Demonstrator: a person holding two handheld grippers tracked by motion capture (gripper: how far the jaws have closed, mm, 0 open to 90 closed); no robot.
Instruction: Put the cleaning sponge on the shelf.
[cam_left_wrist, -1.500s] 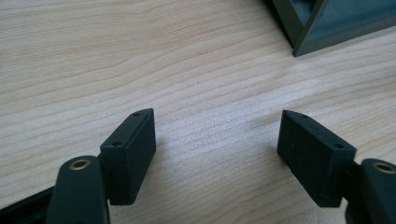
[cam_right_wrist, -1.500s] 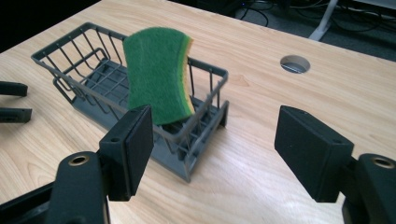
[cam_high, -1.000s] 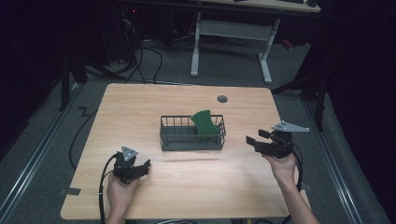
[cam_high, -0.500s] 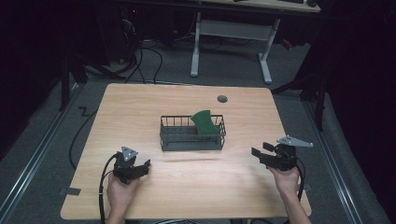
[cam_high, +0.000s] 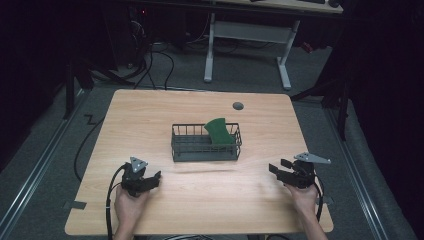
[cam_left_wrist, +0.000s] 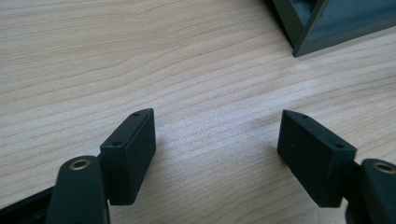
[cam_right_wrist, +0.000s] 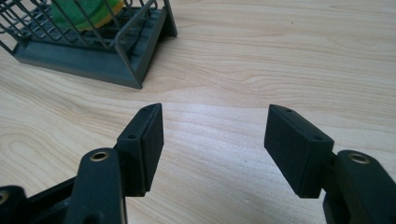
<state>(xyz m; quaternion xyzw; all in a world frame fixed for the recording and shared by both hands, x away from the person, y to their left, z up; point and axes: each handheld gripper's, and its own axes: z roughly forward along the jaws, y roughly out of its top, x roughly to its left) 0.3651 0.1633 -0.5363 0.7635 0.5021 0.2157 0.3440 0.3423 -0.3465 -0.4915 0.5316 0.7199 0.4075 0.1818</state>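
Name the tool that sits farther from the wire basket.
The right tool, near the table's right edge; the left tool lies closer to the basket.

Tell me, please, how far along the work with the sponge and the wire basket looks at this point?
Done, it seems: the green sponge leans inside the wire basket at mid-table. In hand: nothing. The left gripper and the right gripper sit near the table's front edge, jaws open over bare wood. Left: apparently little, though I can't tell whether the sponge must come out again.
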